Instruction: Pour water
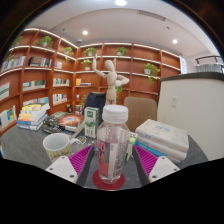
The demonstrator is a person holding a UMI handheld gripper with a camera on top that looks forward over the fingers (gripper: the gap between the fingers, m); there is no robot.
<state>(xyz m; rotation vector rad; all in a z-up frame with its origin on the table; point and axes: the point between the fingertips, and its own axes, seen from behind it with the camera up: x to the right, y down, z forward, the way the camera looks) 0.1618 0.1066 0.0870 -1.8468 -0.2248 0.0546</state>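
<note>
A clear plastic water bottle [112, 146] with a white cap and a red label stands upright on a round red coaster [109, 181] on the grey table [25, 150]. My gripper [112, 166] is open around it. The bottle stands between the two magenta pads [81, 159], close to the left one and with a narrow gap at the right one. The bottle's foot rests on the coaster. Just left of the left finger is a pale mug [57, 146] with its handle toward the bottle.
Beyond the bottle are a green-and-white carton [92, 122] and a wooden mannequin [112, 80]. Piled books [32, 115] lie at the left, and a stack of books [163, 140] at the right. A chair [141, 110], bookshelves and a white cabinet [192, 112] stand behind.
</note>
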